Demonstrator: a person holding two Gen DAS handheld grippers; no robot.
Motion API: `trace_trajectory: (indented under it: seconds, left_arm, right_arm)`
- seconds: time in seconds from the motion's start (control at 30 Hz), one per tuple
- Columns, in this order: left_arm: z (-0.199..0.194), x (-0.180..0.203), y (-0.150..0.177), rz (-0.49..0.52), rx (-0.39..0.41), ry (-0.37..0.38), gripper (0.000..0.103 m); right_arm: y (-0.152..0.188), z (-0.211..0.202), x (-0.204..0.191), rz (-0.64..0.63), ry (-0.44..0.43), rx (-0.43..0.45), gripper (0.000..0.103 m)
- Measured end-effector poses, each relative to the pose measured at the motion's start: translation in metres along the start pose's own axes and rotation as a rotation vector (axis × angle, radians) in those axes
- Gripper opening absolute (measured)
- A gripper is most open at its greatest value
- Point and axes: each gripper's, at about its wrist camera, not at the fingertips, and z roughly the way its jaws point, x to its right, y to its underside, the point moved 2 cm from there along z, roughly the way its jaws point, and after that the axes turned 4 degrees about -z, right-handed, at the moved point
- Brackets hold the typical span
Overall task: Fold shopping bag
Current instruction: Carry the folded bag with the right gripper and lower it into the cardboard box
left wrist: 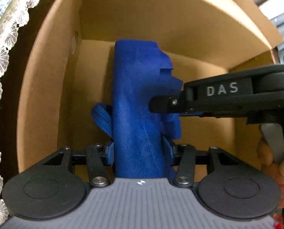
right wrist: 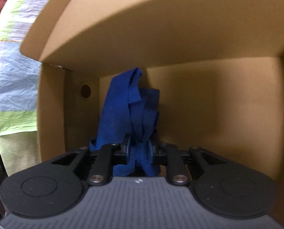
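Note:
The blue fabric shopping bag is folded into a narrow bundle and held inside an open cardboard box. My left gripper is shut on the bundle's near end. My right gripper reaches in from the right and is shut on the bundle's side edge. In the right wrist view the right gripper clamps bunched blue cloth, which stands up in front of the box's inner wall. A loop handle sticks out on the bundle's left.
The box's flaps stand open above the grippers. A lace-edged cloth lies left of the box. A patchwork quilt lies left of the box in the right wrist view. A hand holds the right gripper.

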Motion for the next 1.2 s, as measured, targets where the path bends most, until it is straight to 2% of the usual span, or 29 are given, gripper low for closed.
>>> trace_trajectory:
  seconds: [0.1, 0.23, 0.33, 0.5, 0.63, 0.73, 0.93, 1.2]
  left_arm:
    - [0.000, 0.006, 0.002, 0.019, -0.006, -0.052, 0.053]
    - [-0.014, 0.013, 0.007, 0.021, -0.014, -0.108, 0.053]
    - [-0.042, 0.016, 0.016, 0.018, -0.001, -0.107, 0.053]
    - [-0.108, 0.001, 0.036, -0.010, 0.108, -0.064, 0.053]
    - [-0.136, -0.022, 0.040, -0.026, 0.184, -0.076, 0.053]
    - [-0.136, -0.030, 0.040, -0.057, 0.173, -0.082, 0.053]
    - [-0.123, -0.015, 0.050, -0.031, 0.140, -0.108, 0.053]
    - [-0.108, -0.010, 0.044, -0.002, 0.132, -0.088, 0.053]
  right_arm:
    - [0.008, 0.007, 0.002, -0.015, 0.030, -0.013, 0.020]
    - [0.015, 0.009, 0.002, -0.014, 0.028, -0.002, 0.021]
    - [0.019, 0.010, -0.003, -0.039, 0.036, -0.003, 0.022]
    - [0.027, 0.013, -0.010, -0.044, 0.047, 0.010, 0.023]
    - [0.036, 0.012, -0.013, -0.037, 0.036, 0.028, 0.022]
    - [0.041, 0.012, -0.018, -0.033, 0.019, 0.044, 0.022]
    - [0.047, 0.013, -0.036, -0.046, 0.022, 0.063, 0.022]
    - [0.057, 0.010, -0.046, -0.012, 0.007, 0.065, 0.022]
